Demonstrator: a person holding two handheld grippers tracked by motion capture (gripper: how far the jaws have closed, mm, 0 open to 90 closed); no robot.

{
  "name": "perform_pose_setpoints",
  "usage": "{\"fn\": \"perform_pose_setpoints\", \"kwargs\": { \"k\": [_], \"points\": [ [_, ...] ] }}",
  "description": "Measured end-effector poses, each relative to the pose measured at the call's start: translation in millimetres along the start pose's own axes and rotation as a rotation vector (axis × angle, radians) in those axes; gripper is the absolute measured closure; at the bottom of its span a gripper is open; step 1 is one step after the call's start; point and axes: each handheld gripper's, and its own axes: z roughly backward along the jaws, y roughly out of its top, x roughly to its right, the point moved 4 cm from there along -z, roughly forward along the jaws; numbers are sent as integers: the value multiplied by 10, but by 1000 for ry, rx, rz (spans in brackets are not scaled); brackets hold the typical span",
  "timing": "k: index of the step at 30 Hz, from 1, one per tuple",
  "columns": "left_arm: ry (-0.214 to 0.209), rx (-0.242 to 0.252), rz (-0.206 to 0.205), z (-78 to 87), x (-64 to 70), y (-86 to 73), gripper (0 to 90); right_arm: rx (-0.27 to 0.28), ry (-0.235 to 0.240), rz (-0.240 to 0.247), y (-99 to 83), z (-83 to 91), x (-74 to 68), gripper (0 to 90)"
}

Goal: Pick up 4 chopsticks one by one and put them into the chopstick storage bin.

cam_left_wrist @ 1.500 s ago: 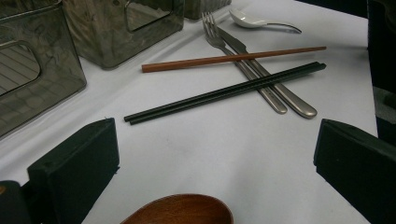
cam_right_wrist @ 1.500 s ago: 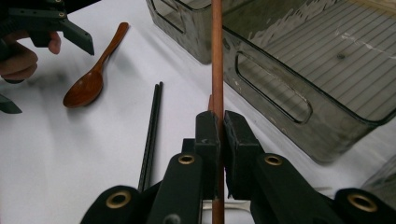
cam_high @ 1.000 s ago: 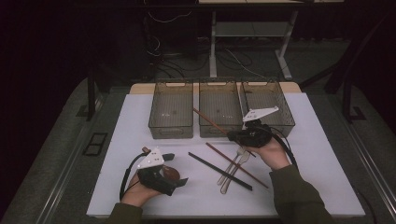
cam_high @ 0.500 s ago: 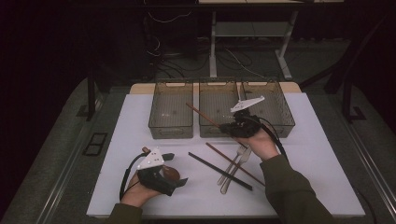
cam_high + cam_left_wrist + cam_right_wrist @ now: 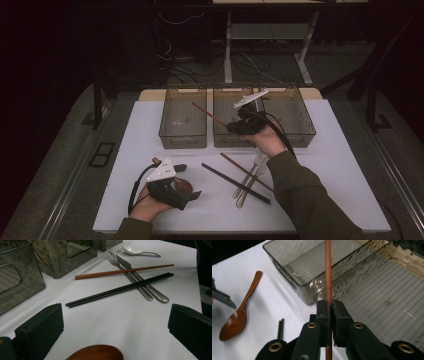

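Right gripper (image 5: pixel 235 126) is up over the middle smoked clear plastic bin (image 5: pixel 225 137), jaws clamped tight on a reddish-brown wooden chopstick (image 5: pixel 210 116). In the right gripper view the chopstick (image 5: pixel 328 277) runs straight up from between the pads, over the bin wall. In the high view it angles up-left from the gripper, tip above the gap between the left bin (image 5: pixel 183 131) and the middle one; clear of the table.

Left gripper (image 5: pixel 187 181) rests low on the white table (image 5: pixel 330 165) near the front edge, jaws wide open, nothing between them. The brown wooden spoon (image 5: pixel 96 353) lies just below its jaws; bowl visible, no contact seen.

On the table between the hands: pair of black chopsticks (image 5: pixel 120 290), second reddish-brown chopstick (image 5: pixel 123 271), steel fork (image 5: pixel 130 277) and steel knife (image 5: pixel 142 281) crossing under them. Steel spoon (image 5: pixel 136 250) farther back, near the bins.
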Motion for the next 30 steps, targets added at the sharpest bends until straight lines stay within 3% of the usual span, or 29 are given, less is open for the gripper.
{"fn": "perform_pose_setpoints", "kwargs": {
  "k": [10,30],
  "points": [
    [-3,4,-6,3,1,4,0,-20,-17,-21,255,-228,25,844],
    [-2,-1,3,8,10,1,0,-38,-54,-62,542,-602,47,844]
  ]
}}
